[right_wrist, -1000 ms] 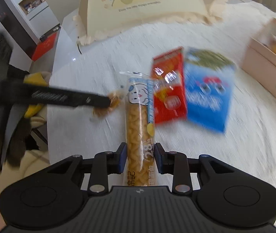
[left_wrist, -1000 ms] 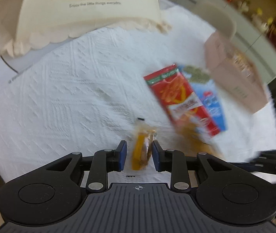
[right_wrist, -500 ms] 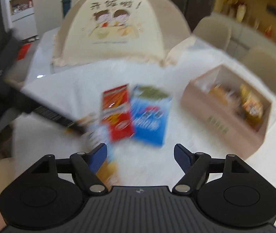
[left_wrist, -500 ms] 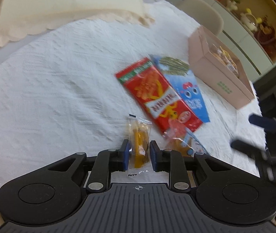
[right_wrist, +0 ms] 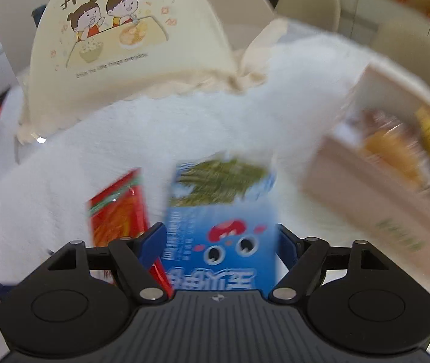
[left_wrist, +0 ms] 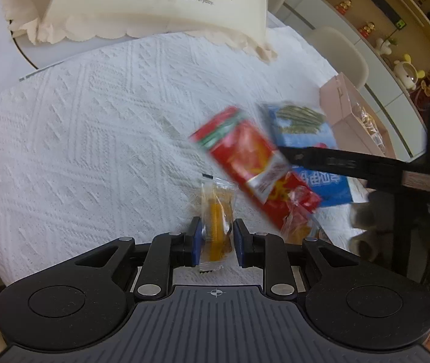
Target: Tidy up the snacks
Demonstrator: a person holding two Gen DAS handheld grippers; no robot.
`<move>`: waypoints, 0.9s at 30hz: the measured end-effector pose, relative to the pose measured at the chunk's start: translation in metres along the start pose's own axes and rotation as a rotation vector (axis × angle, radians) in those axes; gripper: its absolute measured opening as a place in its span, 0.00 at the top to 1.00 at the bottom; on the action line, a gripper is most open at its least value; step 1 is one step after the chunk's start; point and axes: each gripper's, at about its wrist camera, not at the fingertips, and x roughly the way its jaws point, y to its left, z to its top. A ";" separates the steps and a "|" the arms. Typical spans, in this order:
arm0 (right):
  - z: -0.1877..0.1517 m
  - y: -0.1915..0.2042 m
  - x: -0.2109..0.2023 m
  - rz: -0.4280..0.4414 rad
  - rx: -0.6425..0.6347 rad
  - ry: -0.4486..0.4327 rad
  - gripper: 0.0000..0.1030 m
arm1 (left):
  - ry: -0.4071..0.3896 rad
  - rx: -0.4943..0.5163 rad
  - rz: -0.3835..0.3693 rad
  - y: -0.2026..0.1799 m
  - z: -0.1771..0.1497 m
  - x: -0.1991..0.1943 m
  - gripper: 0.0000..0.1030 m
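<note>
Pinching a small clear snack packet point(left_wrist: 217, 211) with an orange filling, the left gripper point(left_wrist: 216, 243) has its blue pads drawn in close on either side of the wrapper's lower half, so the packet stands out from between the fingers with its crimped near end poking back toward the gripper body and its far end lying toward the middle of the white textured tablecloth point(left_wrist: 93, 127). Just to the right of that packet lies a red snack box point(left_wrist: 251, 166), blurred, and beyond it to the right a blue snack box point(left_wrist: 305, 151); a crinkled clear wrapper with orange contents point(left_wrist: 298, 227) sits near the red box's near end, partly hidden by the gripper. The right gripper point(right_wrist: 222, 246) has just been opening its jaws and now stands wide, straddling the blue snack box point(right_wrist: 221, 236): the left finger point(right_wrist: 151, 243) sits in the gap between the red box point(right_wrist: 115, 211) and the blue one, the right finger is at the blue box's right edge, and whether the pads touch the cardboard cannot be told through the motion blur. In the left wrist view that right gripper shows as a dark bar crossing over the blue box. A pink open box point(right_wrist: 375, 181) holding more snacks stands to the right, and a cream fabric food cover point(right_wrist: 130, 45) with a cartoon print stands at the far side of the table.
</note>
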 end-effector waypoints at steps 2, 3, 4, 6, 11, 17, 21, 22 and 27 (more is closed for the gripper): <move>-0.001 0.012 0.007 -0.062 -0.054 -0.014 0.12 | 0.002 0.008 0.007 -0.002 0.000 0.001 0.74; -0.003 0.018 0.007 -0.088 -0.087 -0.028 0.11 | 0.003 0.013 0.011 -0.003 0.001 0.001 0.74; -0.004 0.022 0.006 -0.106 -0.116 -0.037 0.11 | 0.004 0.019 0.014 -0.004 0.001 0.001 0.74; -0.007 0.026 0.002 -0.135 -0.163 -0.047 0.11 | 0.008 0.032 0.021 -0.006 0.001 0.001 0.74; -0.021 0.014 -0.020 -0.108 -0.221 -0.025 0.22 | 0.037 0.084 -0.020 -0.016 0.000 0.002 0.75; -0.065 -0.026 -0.067 -0.056 -0.127 -0.002 0.26 | 0.050 0.160 -0.075 -0.044 -0.011 -0.001 0.75; -0.097 -0.053 -0.102 -0.069 -0.050 -0.011 0.26 | -0.027 0.143 -0.065 -0.052 0.000 -0.019 0.75; -0.105 -0.057 -0.109 -0.081 -0.044 -0.013 0.26 | -0.039 0.148 -0.070 -0.055 0.003 -0.023 0.75; -0.142 -0.068 -0.125 -0.126 -0.029 -0.016 0.25 | -0.024 0.230 -0.153 -0.090 0.008 -0.029 0.75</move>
